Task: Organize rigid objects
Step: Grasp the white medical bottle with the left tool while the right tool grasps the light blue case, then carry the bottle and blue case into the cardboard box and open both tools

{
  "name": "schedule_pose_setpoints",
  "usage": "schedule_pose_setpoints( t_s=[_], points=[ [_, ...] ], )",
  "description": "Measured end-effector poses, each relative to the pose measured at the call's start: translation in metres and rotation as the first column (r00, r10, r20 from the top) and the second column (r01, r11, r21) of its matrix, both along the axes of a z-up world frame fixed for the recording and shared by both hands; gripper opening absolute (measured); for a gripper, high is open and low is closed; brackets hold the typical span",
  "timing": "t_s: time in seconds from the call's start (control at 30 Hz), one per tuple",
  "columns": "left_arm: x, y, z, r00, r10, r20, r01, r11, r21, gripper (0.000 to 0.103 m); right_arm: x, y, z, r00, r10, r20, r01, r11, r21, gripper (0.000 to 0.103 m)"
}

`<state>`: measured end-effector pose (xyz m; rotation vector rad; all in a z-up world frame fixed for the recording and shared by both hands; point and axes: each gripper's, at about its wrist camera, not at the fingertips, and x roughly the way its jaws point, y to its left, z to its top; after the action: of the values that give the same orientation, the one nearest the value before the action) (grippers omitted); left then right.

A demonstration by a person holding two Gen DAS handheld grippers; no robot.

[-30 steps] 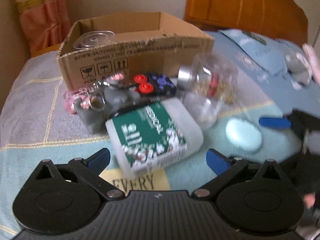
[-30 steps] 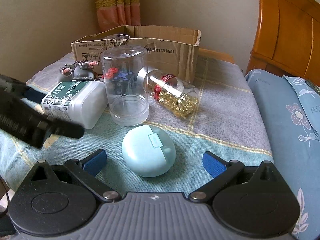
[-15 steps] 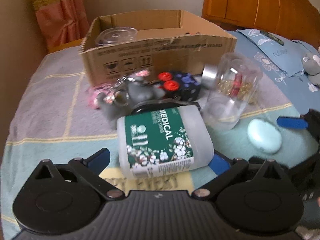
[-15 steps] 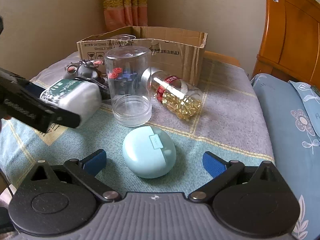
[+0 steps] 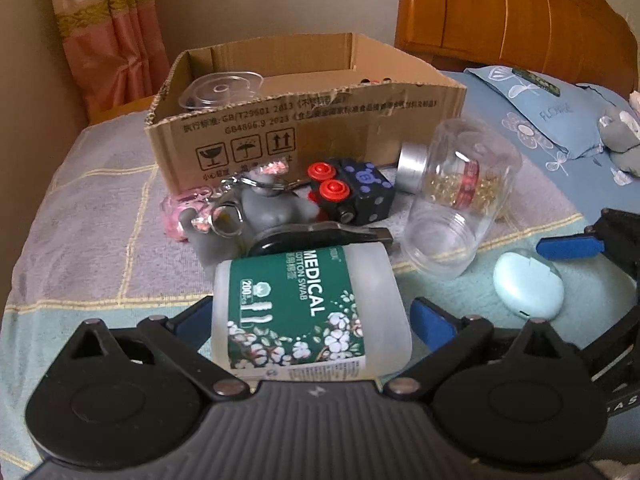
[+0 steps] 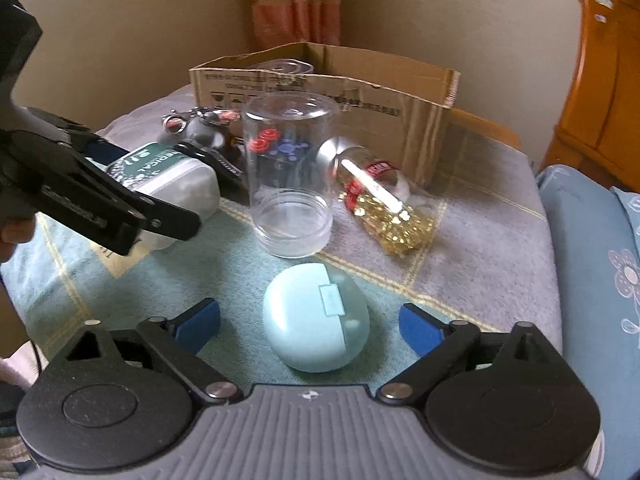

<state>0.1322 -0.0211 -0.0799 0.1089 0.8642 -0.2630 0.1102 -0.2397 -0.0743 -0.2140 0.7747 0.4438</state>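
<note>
My left gripper (image 5: 314, 316) is open, its blue pads on either side of a white cotton swab tub with a green label (image 5: 308, 300) lying on the bedspread; I cannot tell whether the pads touch it. The tub also shows in the right wrist view (image 6: 168, 180). My right gripper (image 6: 310, 322) is open around a pale blue oval case (image 6: 316, 316), which also shows in the left wrist view (image 5: 528, 282). An open cardboard box (image 5: 304, 120) stands behind, with a clear lid (image 5: 220, 88) inside.
A clear plastic jar (image 6: 290, 176) stands upside down. A bottle of golden capsules (image 6: 380, 200) lies beside it. A black cube with red knobs (image 5: 352, 190), a grey toy with key rings (image 5: 260, 208) and a pink trinket (image 5: 180, 212) lie before the box. A wooden headboard (image 5: 520, 20) is right.
My left gripper has moved forward until the cotton swab tub sits between its pads. My right gripper has moved forward over the pale blue case.
</note>
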Motion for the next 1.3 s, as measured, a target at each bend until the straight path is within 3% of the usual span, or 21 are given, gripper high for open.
schedule_pose_setpoints(
  t_s=[0.3,0.53,0.83,1.3],
  points=[
    [0.004,0.009,0.0,1.0,0.014,-0.013,-0.015,0.999,-0.034,0.09,0.006,0.0,0.006,0.999,0.047,-0.003,-0.047,0.999,-0.007,0.07],
    [0.006,0.008,0.001,1.0,0.003,-0.027,-0.004,0.999,-0.044,0.085,0.007,0.004,0.009,0.998,0.068,-0.006,-0.068,0.997,-0.037,0.058],
    [0.003,0.01,0.007,0.998,-0.038,-0.047,0.037,0.999,-0.024,0.084,0.006,0.007,0.012,0.997,0.075,-0.013,-0.076,0.995,-0.071,0.058],
    [-0.011,0.013,0.045,0.979,-0.192,-0.061,0.196,0.979,0.053,0.084,0.002,0.0,0.028,0.993,0.107,-0.051,-0.112,0.988,-0.102,0.058]
  ],
)
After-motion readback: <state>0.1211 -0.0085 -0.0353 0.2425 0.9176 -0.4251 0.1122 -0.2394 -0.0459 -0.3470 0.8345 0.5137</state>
